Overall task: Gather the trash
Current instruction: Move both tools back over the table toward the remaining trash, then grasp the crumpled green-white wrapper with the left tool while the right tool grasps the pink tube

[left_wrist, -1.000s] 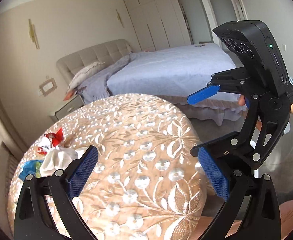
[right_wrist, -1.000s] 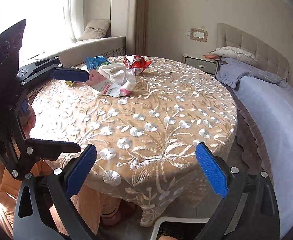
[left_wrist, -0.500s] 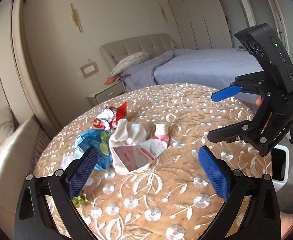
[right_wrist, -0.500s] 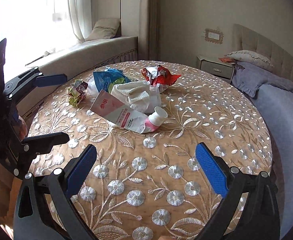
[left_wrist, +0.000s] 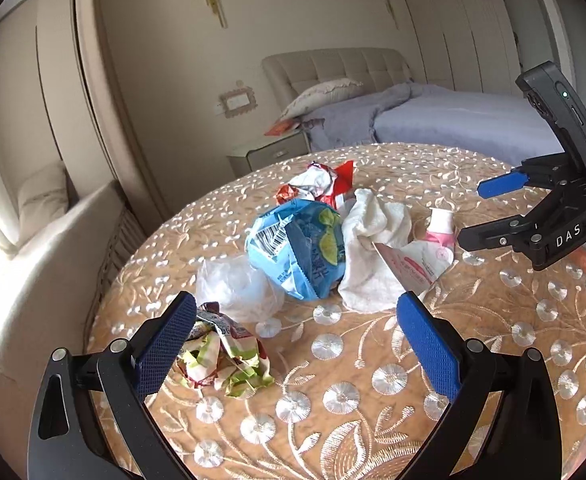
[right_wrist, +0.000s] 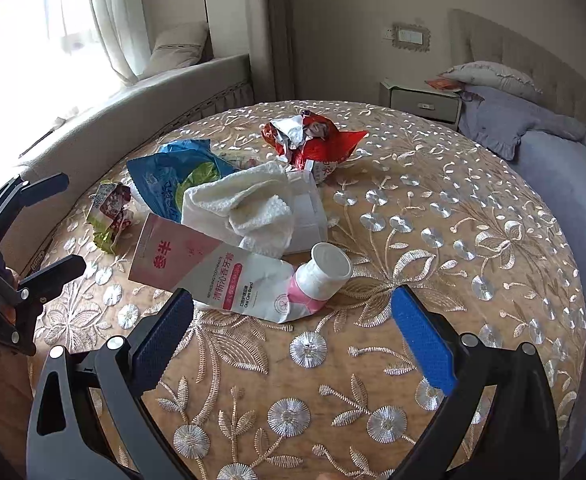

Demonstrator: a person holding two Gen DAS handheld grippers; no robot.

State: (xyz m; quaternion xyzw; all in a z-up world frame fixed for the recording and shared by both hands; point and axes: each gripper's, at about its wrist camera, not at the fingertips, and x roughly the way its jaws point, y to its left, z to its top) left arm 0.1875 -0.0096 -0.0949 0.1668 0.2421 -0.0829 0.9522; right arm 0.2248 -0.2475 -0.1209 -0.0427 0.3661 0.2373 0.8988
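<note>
A heap of trash lies on the round embroidered table (left_wrist: pixel 373 380): a blue snack bag (left_wrist: pixel 297 248), a red wrapper (left_wrist: pixel 321 186), a white tissue wad (left_wrist: pixel 373 240), a clear plastic bag (left_wrist: pixel 237 286), a green crumpled wrapper (left_wrist: pixel 225 356) and a pink-white toothpaste tube (right_wrist: pixel 245 276). My left gripper (left_wrist: pixel 297 344) is open and empty, just short of the heap, its left finger beside the green wrapper. My right gripper (right_wrist: pixel 293 332) is open and empty, right before the toothpaste tube. It also shows in the left wrist view (left_wrist: pixel 489 212), and the left gripper in the right wrist view (right_wrist: pixel 59 224).
A bed (left_wrist: pixel 453 120) with a grey cover stands beyond the table, with a nightstand (right_wrist: pixel 425 100) beside it. A cushioned window seat (right_wrist: pixel 153 92) curves round the table's left side.
Both grippers have moved in over the table toward the trash heap, which now looms larger. Both stay open.
</note>
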